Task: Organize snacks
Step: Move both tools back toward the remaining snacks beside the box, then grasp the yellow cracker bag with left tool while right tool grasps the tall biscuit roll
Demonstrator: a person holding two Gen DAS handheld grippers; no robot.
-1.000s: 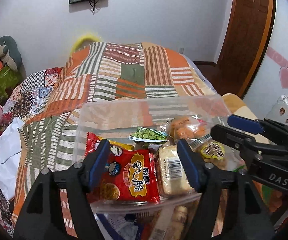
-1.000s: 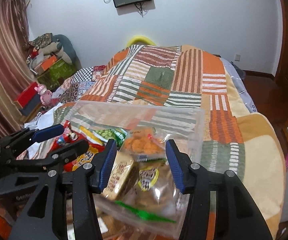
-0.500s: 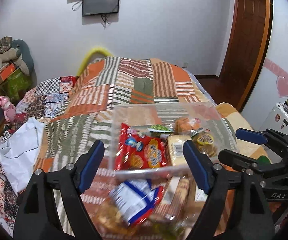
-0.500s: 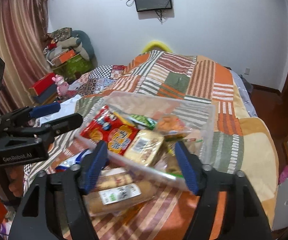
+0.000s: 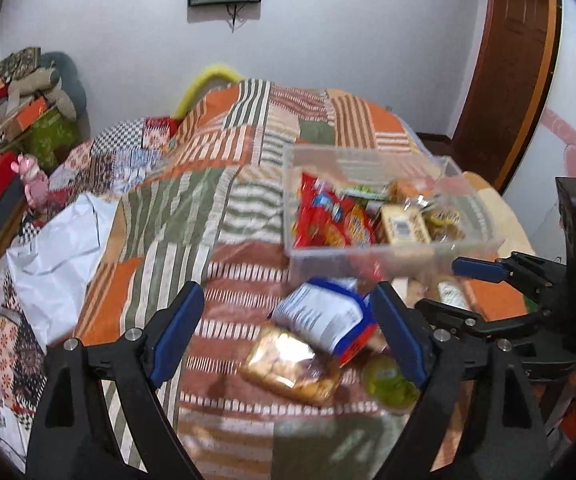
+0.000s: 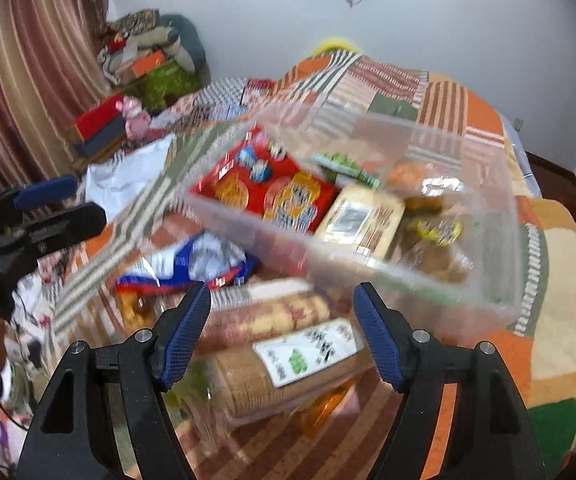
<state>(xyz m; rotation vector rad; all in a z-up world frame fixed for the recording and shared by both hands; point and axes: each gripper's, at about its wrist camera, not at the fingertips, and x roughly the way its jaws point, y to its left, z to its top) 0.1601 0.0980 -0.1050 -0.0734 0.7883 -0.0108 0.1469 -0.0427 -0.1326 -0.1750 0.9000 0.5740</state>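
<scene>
A clear plastic bin [image 6: 367,216] sits on a patchwork bedspread [image 5: 216,200], already holding a red snack bag [image 6: 264,188] and several other packets. On the near side of the bin, loose snacks lie in a small heap.

The right gripper [image 6: 282,336] hangs just above a long roll of biscuits with a white label [image 6: 288,364]. The roll lies crosswise, its long axis running left to right across the gap between the fingers, so the fingers would meet its ends rather than its sides unless the wrist turns. These jaws stand moderately wide and hold nothing.

The left gripper [image 5: 288,336] is to the left of the heap, its jaws opening wide and empty. A blue and white bag [image 5: 323,316] and a clear pack of golden pastries [image 5: 288,364] lie ahead of it, toward its right finger.

The right gripper looks nearer to a grasp.
</scene>
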